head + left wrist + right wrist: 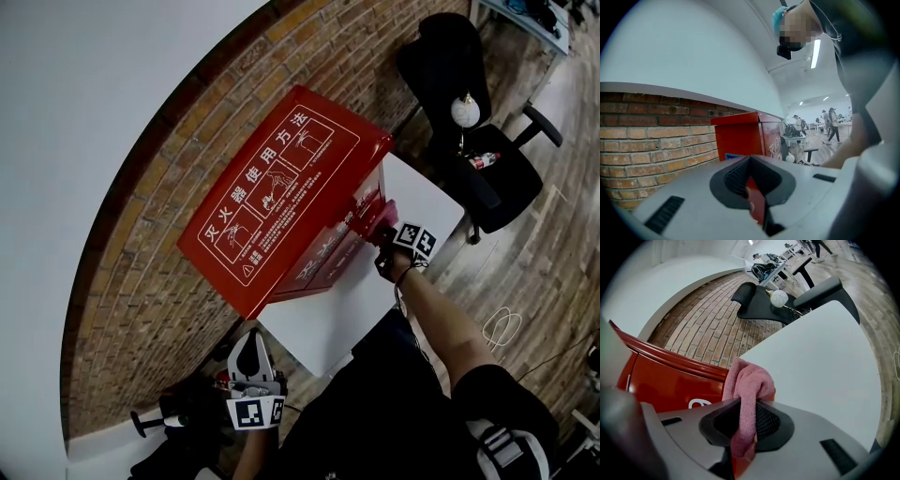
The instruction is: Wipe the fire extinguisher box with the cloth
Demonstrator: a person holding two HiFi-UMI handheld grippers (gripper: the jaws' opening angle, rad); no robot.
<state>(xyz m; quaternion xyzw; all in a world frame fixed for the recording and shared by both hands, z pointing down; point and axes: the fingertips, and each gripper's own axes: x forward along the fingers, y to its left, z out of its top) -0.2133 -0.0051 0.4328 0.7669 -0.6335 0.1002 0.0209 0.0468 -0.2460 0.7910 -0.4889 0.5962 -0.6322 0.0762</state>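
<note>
Wiping is the step in hand: the right gripper (380, 232), jaws pinching the pink cloth (749, 389), meets the front of the red fire extinguisher box (281, 192) on the white surface (323, 323). The left gripper (251, 364) hangs low, jaws together and empty. The next move likely calls for dragging the cloth across that face.

One red fire extinguisher box (281, 192), one pink cloth (747, 385), one white table (424, 202), one black chair (450, 70), two tools (251, 349) (380, 231).

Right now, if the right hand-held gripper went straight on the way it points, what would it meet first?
Probably the red metal fire extinguisher box: the right hand-held gripper, shut on the pink cloth, points at its front, though depth is unclear.
</note>
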